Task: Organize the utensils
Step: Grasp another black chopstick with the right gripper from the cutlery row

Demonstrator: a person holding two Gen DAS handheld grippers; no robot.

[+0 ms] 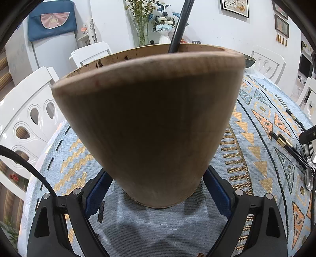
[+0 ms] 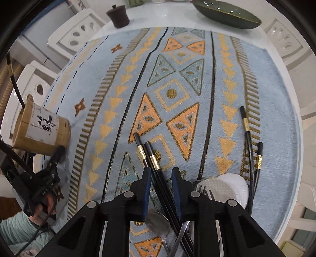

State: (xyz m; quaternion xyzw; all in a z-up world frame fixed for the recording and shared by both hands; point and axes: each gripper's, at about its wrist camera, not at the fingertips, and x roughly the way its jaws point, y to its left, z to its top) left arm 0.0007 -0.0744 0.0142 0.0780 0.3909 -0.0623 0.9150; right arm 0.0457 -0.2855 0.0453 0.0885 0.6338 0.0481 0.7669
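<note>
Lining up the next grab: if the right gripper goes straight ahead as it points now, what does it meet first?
The pair of black chopsticks already lying between the open jaws of the right gripper. Beyond their tips only patterned tablecloth shows, though depth is hard to judge.

- white table (image 2: 284, 83) under blue patterned cloth (image 2: 122, 83)
- on cloth: bamboo holder (image 2: 41, 130), black chopsticks (image 2: 152, 158), second chopstick pair (image 2: 251, 142), spoon (image 2: 158, 221), fork (image 2: 205, 192), white dish (image 2: 229, 187)
- on bare tabletop: dark lidded cup (image 2: 118, 15), green leaf-shaped dish (image 2: 227, 12)
</note>
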